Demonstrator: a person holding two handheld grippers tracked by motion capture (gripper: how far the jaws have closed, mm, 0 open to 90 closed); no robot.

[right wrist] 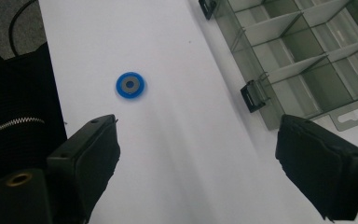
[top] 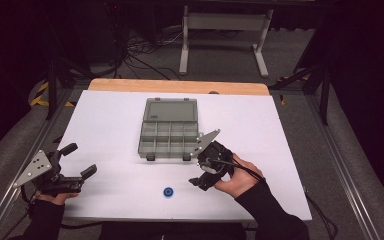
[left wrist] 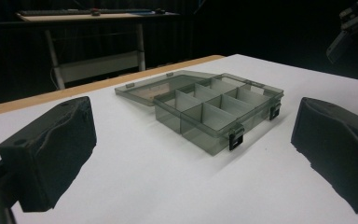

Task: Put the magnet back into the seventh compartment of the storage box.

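Observation:
A smoky clear compartment box lies open mid-table, its lid flat behind it, its compartments looking empty. A small blue disc with a grey centre rests near the front edge. My right gripper hovers open to the right of the disc, jaws wide apart and pointing toward it, box latches at its side. My left gripper is open at the table's front left, jaws aimed at the box, nothing between them.
The white table top has a wooden strip along its far edge. A metal-legged desk and floor cables stand beyond it. Aluminium rails run down both sides. A dark zipped sleeve lies at the left of the right gripper view.

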